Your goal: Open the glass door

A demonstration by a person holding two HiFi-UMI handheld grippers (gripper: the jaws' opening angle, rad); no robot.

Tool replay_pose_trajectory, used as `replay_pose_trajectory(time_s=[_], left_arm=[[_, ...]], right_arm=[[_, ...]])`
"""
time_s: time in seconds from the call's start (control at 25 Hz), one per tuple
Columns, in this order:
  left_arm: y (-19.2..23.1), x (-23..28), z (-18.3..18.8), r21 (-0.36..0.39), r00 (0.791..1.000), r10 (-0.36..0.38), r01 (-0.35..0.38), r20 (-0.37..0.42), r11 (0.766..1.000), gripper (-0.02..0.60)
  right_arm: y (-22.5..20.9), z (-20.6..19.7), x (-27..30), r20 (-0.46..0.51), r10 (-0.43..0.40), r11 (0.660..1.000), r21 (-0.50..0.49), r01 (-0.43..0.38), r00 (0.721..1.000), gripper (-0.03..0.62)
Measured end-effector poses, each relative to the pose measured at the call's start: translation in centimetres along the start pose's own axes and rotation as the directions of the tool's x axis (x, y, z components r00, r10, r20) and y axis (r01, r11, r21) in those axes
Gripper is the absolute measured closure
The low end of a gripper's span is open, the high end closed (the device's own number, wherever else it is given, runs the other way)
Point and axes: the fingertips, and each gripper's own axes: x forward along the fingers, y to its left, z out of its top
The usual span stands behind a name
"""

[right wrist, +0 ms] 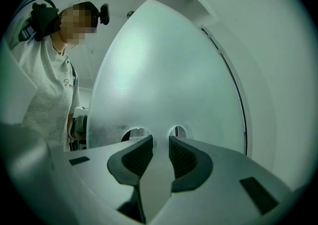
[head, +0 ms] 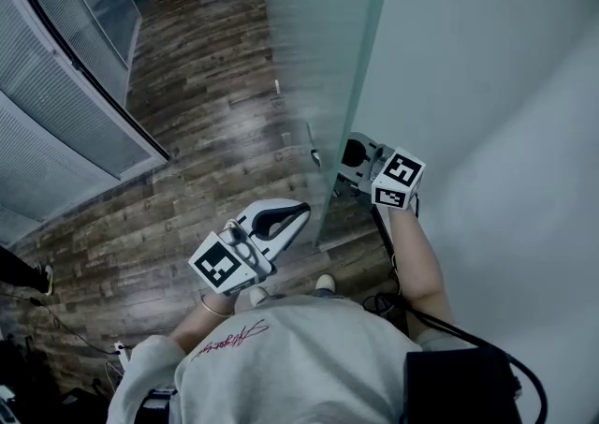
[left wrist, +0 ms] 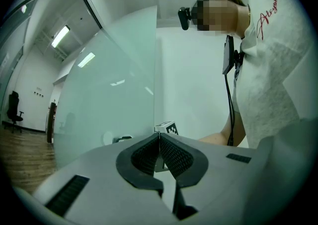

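Head view: my right gripper point(head: 351, 158) pinches free edge of tall frosted glass door point(head: 318, 38). Door looks ajar, so I'm mid-swing. Next: pull along arc without slipping. White wall point(head: 487, 57) close on right; my shoe point(head: 325, 282) near door's path.

Left gripper view: my left gripper point(left wrist: 159, 137) pressed together, empty, beside pane.

Right gripper view: pane clamped between pads.

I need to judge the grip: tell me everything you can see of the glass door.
The glass door is a tall frosted pane, upright over the wood floor. Two round fittings sit near its free edge. The right gripper is shut on that edge, pane between its pads; the left gripper, shut, hangs apart from it.
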Motion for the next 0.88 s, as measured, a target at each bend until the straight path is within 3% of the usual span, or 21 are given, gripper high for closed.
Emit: replay_pose_trajectory(time_s=[0.88], left_arm=[[-1.2,6.7,-1.7,-0.006,0.999,0.002,-0.003,-0.051,1.0,0.563]], right_arm=[[-3.0,1.1,-6.4,0.029,0.048,0.999,0.006,-0.048,0.998,0.485]])
